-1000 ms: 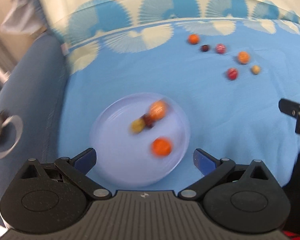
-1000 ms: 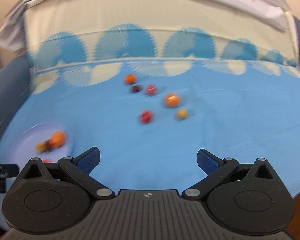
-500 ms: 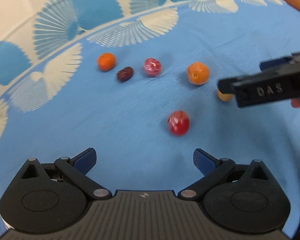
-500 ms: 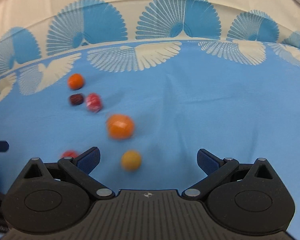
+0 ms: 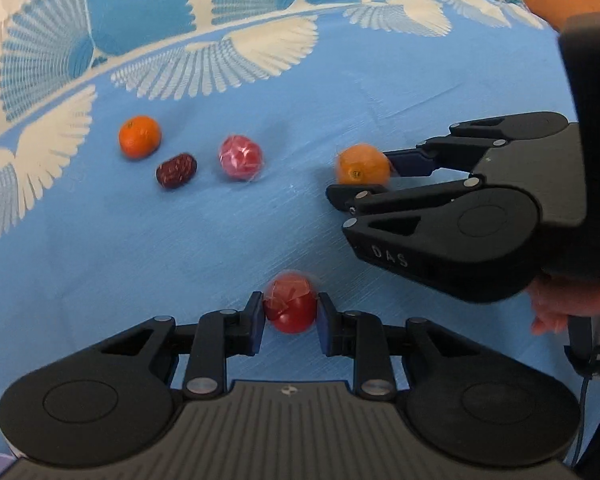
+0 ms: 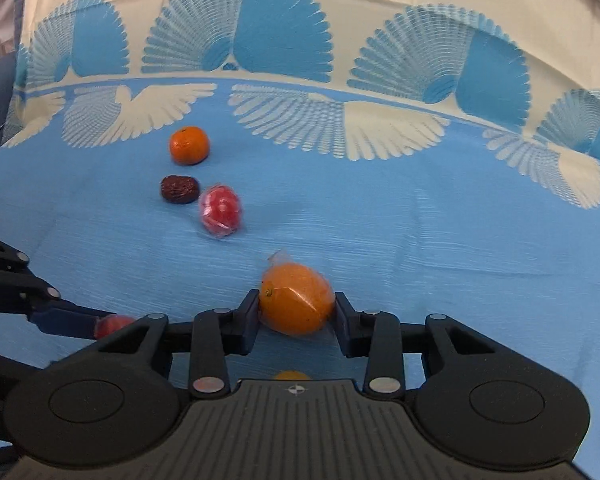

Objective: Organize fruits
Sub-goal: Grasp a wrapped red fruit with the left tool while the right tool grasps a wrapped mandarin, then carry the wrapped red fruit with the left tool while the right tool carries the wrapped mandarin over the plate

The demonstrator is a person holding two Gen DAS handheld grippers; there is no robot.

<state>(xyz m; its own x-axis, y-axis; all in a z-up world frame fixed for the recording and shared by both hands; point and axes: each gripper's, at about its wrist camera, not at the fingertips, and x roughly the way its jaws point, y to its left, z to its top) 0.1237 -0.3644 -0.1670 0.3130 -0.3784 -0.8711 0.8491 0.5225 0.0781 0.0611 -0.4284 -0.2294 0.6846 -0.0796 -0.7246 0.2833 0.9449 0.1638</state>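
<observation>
A red fruit in clear wrap [image 5: 290, 308] lies on the blue cloth between the pads of my left gripper [image 5: 290, 316]; the jaws are closing and both pads touch it. My right gripper [image 6: 296, 314] is closing on an orange fruit in clear wrap [image 6: 296, 300], pads against both its sides. The left wrist view shows that orange fruit [image 5: 362, 164] in the right gripper's fingers [image 5: 412, 160]. The red fruit [image 6: 114, 324] also peeks out at the left of the right wrist view.
Further back on the cloth lie a mandarin [image 5: 139, 137], a dark date [image 5: 176, 170] and a pink wrapped fruit [image 5: 241, 157]. A small yellow fruit [image 6: 291, 375] shows just under the right gripper's body. A person's hand [image 5: 560, 308] holds the right gripper.
Both grippers left the plate area, came down over the loose fruits and closed from wide open, the left around the red fruit, the right around the orange one.
</observation>
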